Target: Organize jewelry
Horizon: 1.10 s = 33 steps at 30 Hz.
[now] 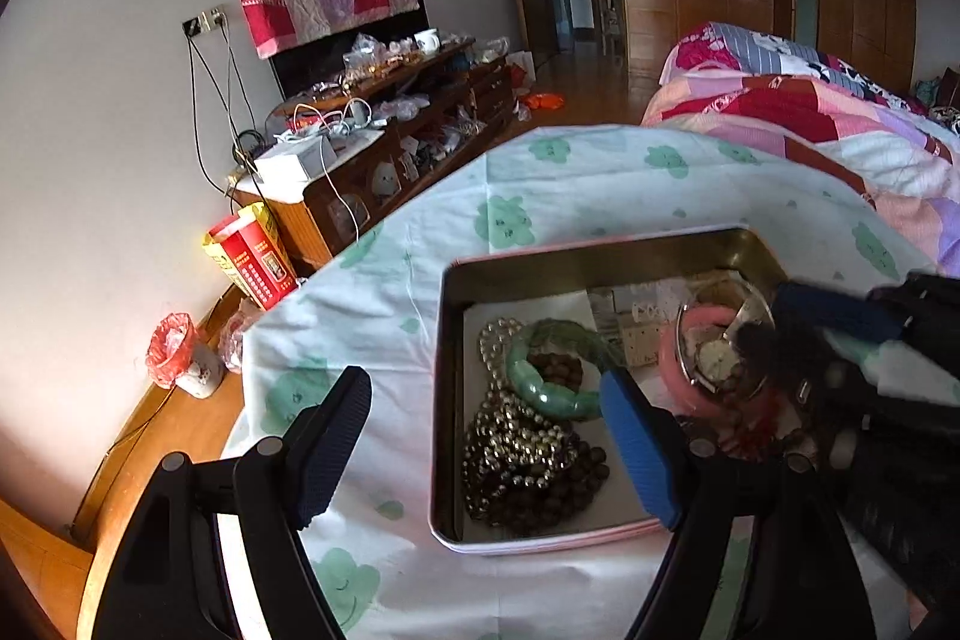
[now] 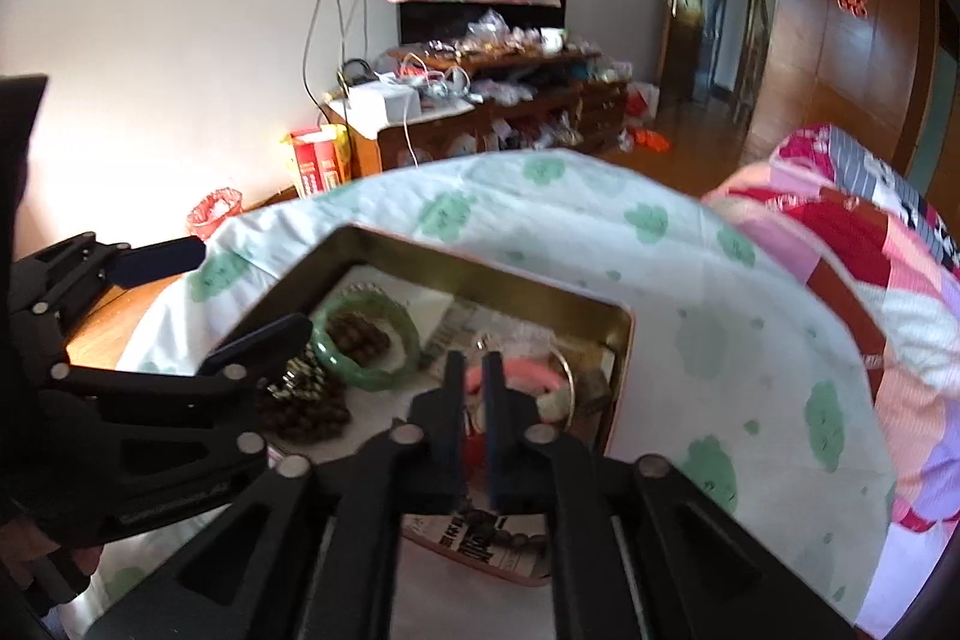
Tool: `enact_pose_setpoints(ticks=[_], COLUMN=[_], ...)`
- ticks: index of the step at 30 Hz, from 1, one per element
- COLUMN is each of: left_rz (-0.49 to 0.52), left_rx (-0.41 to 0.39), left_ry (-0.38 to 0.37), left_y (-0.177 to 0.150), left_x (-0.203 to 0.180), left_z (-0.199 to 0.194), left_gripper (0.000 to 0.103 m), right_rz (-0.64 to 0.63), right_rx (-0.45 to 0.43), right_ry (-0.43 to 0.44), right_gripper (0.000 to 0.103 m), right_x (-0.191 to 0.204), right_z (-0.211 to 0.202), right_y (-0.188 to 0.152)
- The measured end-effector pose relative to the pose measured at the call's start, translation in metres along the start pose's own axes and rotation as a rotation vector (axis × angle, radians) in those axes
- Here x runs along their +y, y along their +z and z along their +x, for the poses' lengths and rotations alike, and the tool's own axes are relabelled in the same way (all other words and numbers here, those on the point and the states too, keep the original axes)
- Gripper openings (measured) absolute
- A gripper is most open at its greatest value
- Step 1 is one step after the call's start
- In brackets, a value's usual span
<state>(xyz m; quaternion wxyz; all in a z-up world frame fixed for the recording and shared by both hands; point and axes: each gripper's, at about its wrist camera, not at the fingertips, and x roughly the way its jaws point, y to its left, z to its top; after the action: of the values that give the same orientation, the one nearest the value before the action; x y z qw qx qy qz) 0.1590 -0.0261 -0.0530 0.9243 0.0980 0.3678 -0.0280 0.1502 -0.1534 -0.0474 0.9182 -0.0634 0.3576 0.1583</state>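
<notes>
An open metal tin [image 1: 576, 259] [image 2: 624, 358] sits on a cloth-covered table. In it lie a green jade bangle [image 1: 543, 394] [image 2: 390, 370], dark wooden beads [image 1: 540, 496] [image 2: 300, 415], silver-grey bead strands [image 1: 510, 436], a pink bangle [image 1: 678, 376] [image 2: 540, 373], a thin metal ring and a wristwatch [image 1: 717, 358]. My left gripper [image 1: 486, 436] [image 2: 240, 292] is open, straddling the tin's left wall. My right gripper [image 2: 474, 370] [image 1: 804, 328] is nearly shut over the tin's right side, jaws close around something thin by the pink bangle; what it is stays unclear.
The table wears a white cloth with green clovers [image 1: 600, 184] [image 2: 750, 340]. A bed with a patchwork quilt [image 1: 810, 112] [image 2: 870, 244] is at the right. A cluttered wooden cabinet [image 1: 384, 148], a red box [image 1: 255, 262] and a small bin [image 1: 174, 349] stand along the wall.
</notes>
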Motion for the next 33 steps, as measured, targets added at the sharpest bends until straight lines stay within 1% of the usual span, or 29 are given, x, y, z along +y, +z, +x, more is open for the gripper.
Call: enact_pose_setpoints(ticks=[1, 2, 3, 6, 9, 17, 19, 22, 33], left_rz=[0.000, -0.003, -0.005, 0.003, -0.001, -0.018, -0.029, -0.042, -0.049], left_rx=[0.001, 0.003, 0.008, 0.007, 0.005, 0.004, -0.001, -0.004, -0.021], left_ry=[-0.004, -0.007, -0.010, -0.006, -0.009, 0.000, -0.003, -0.004, -0.001], left_y=[-0.001, -0.002, -0.003, -0.005, -0.007, -0.013, -0.014, -0.016, -0.020], left_x=[0.001, 0.001, 0.002, 0.000, -0.001, 0.002, 0.004, 0.006, 0.007], left_z=[0.001, 0.001, 0.001, 0.000, -0.003, -0.012, -0.016, -0.022, -0.037], left_gripper=[0.079, 0.079, 0.079, 0.079, 0.079, 0.079, 0.079, 0.079, 0.079], right_rz=[0.004, 0.013, 0.018, 0.034, 0.039, 0.048, 0.061, 0.083, 0.101], right_rx=[-0.001, -0.005, -0.008, -0.008, -0.011, -0.039, -0.046, -0.060, -0.073], right_ry=[-0.001, -0.009, -0.009, -0.019, -0.027, -0.041, -0.044, -0.044, -0.051], right_gripper=[0.041, 0.049, 0.052, 0.054, 0.060, 0.065, 0.066, 0.069, 0.070], right_x=[-0.001, -0.003, -0.004, -0.006, -0.006, -0.007, -0.009, -0.012, -0.014], right_z=[0.000, -0.002, -0.004, -0.008, -0.011, -0.027, -0.031, -0.039, -0.051], right_y=[-0.003, -0.006, -0.008, -0.012, -0.015, -0.023, -0.024, -0.027, -0.033])
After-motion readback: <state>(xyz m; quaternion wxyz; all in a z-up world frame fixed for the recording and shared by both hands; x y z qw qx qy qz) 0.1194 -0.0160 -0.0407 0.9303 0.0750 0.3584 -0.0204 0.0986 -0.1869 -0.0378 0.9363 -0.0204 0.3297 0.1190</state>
